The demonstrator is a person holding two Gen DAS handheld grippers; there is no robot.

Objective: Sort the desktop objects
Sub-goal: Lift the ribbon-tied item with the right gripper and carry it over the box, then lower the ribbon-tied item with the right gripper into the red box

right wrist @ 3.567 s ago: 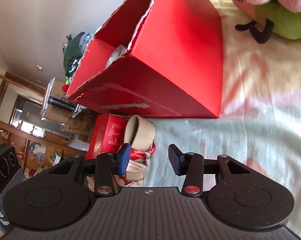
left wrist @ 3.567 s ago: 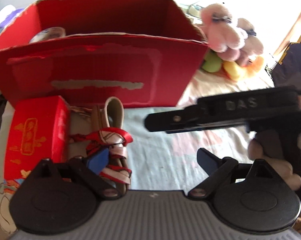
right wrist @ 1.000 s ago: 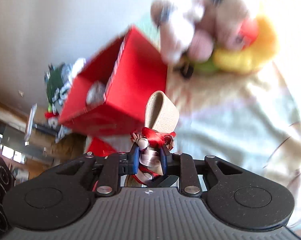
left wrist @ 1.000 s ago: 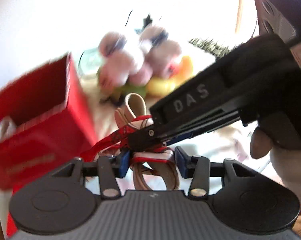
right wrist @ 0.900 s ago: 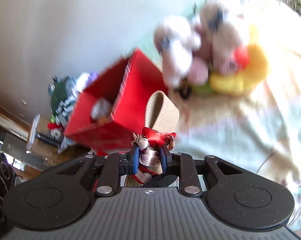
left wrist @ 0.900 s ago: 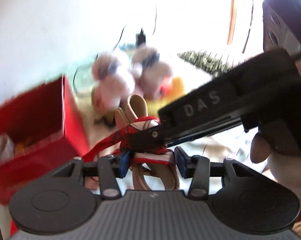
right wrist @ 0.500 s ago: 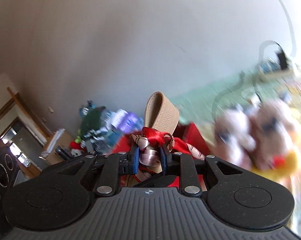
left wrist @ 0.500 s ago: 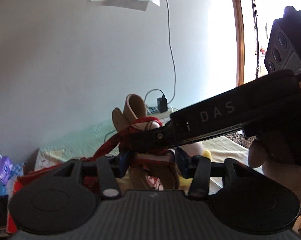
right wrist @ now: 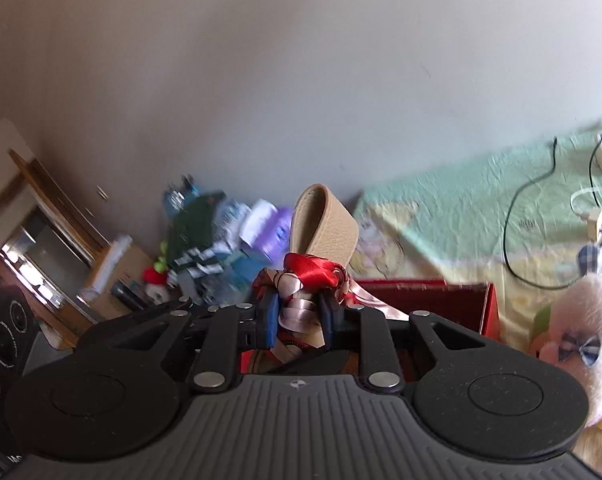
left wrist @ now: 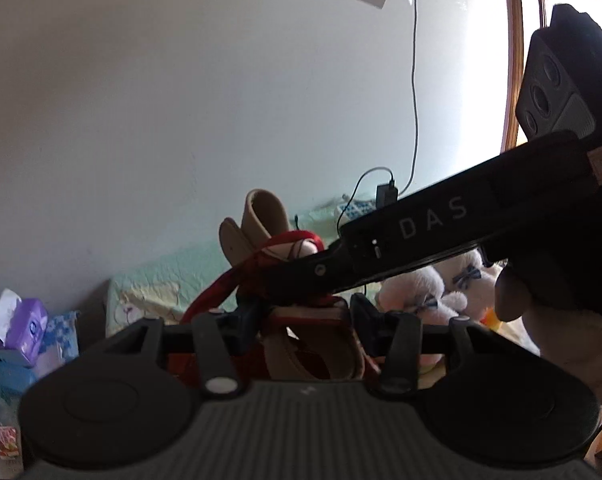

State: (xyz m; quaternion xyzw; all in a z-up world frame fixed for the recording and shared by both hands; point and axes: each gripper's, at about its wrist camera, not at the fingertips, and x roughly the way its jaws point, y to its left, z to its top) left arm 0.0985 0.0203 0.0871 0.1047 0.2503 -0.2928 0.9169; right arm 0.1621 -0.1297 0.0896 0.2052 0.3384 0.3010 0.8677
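The letters "DAS" stand in pale print on the black body of the right claw (left wrist: 297, 280), seen from the left wrist.

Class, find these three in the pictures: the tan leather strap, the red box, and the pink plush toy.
tan leather strap (right wrist: 325, 220), right wrist view, on the looped top.
red box (right wrist: 487, 308), right wrist view, on its right wall.
pink plush toy (right wrist: 581, 320), right wrist view, on its fluffy head.
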